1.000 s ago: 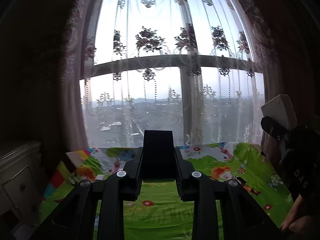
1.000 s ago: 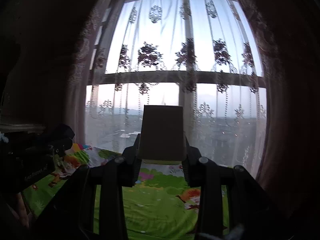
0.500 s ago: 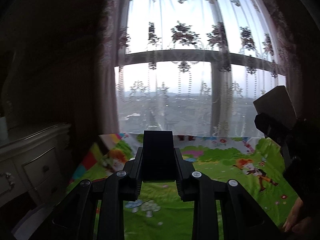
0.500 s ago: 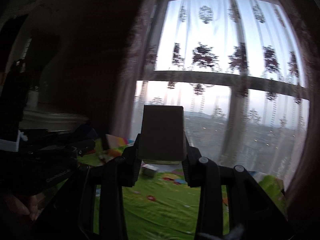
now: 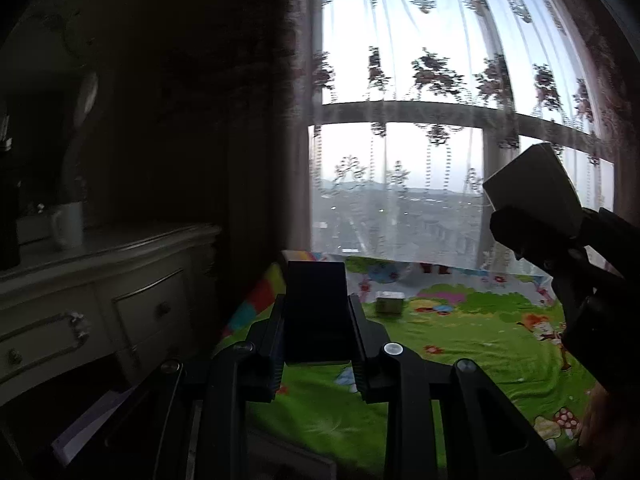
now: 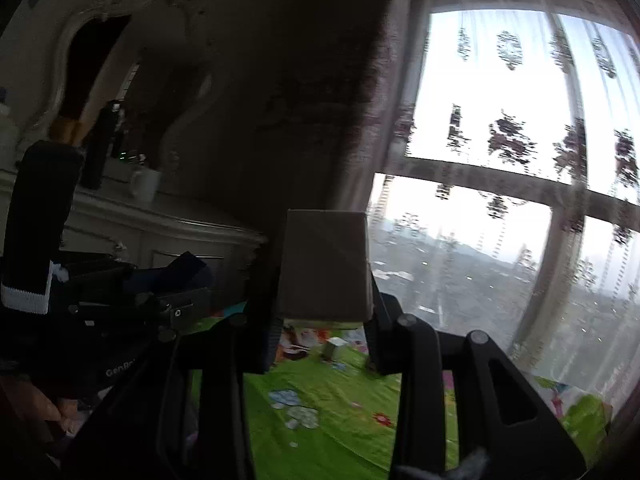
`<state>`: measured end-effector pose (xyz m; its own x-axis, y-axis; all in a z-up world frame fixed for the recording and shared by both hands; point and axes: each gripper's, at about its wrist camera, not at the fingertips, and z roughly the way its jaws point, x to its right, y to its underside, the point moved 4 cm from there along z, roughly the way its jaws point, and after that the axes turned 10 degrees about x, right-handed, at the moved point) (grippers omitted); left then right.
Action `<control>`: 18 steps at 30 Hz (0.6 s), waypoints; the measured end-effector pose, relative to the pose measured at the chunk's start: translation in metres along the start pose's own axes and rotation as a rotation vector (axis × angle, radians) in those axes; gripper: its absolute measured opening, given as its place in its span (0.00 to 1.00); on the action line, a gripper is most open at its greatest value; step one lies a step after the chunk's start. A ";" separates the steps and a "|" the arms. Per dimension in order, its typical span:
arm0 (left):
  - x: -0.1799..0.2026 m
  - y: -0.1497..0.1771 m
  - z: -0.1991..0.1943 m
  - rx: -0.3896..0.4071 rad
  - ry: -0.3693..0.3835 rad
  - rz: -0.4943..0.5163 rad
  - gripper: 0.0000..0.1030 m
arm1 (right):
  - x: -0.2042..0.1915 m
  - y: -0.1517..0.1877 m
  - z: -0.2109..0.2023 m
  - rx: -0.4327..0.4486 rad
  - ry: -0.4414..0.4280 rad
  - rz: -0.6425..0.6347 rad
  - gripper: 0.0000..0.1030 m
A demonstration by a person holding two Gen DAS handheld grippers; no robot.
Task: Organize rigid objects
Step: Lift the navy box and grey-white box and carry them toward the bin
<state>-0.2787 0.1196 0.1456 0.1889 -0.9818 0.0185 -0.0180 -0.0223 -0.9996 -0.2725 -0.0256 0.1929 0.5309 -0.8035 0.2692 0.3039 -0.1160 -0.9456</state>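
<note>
Black box (image 5: 316,312) sits clamped in the left gripper (image 5: 316,360) and a tan box (image 6: 324,264) in the right gripper (image 6: 324,332), both carried level above the green mat (image 5: 460,352), probably for placing near the small box (image 5: 390,304).

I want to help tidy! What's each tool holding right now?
Left tool: closed on a black box.
Right tool: closed on a grey box.
</note>
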 end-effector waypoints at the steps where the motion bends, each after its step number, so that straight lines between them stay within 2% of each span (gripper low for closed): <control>1: -0.007 0.002 -0.001 -0.008 -0.014 -0.007 0.28 | -0.005 0.000 0.002 0.000 -0.017 -0.004 0.38; 12: -0.077 0.035 -0.013 -0.106 -0.169 -0.075 0.28 | -0.071 0.004 0.022 -0.025 -0.221 -0.051 0.38; 15: -0.095 0.047 -0.016 -0.149 -0.207 -0.099 0.28 | -0.090 0.010 0.028 -0.057 -0.291 -0.048 0.38; 18: -0.109 0.061 -0.016 -0.208 -0.232 -0.122 0.28 | -0.112 0.018 0.040 -0.130 -0.388 -0.050 0.38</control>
<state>-0.3162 0.2223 0.0831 0.4204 -0.9008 0.1082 -0.1772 -0.1985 -0.9640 -0.2950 0.0853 0.1525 0.7844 -0.5181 0.3411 0.2480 -0.2421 -0.9380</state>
